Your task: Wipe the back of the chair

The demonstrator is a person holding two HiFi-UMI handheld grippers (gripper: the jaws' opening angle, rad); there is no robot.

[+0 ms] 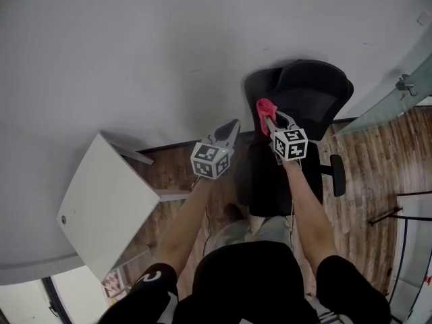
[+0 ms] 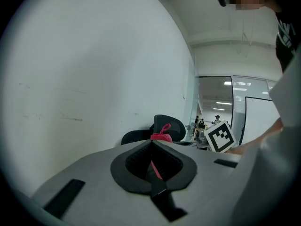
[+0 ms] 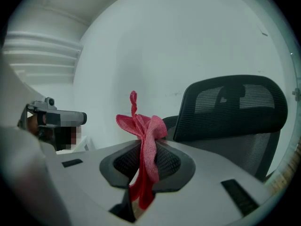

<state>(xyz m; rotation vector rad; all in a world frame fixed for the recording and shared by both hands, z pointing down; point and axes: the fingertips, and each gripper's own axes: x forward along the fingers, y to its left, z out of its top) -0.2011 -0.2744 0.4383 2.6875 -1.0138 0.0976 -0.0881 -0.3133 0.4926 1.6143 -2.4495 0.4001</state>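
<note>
A black office chair (image 1: 307,106) stands against the white wall, its mesh back (image 3: 235,105) facing me. My right gripper (image 1: 271,122) is shut on a pink cloth (image 1: 264,109), which bunches up above the jaws (image 3: 143,128). It is held just in front of the chair's back, near its left edge; I cannot tell whether cloth and back touch. My left gripper (image 1: 233,125) hovers to the left of the chair with its jaws closed and nothing in them. In the left gripper view, the chair (image 2: 170,125) and the cloth (image 2: 162,133) lie ahead.
A white table (image 1: 101,204) stands at the lower left, close to my left arm. A glass partition (image 1: 398,93) runs along the right. Wooden floor (image 1: 368,164) shows around the chair, and the white wall (image 1: 135,52) is behind it.
</note>
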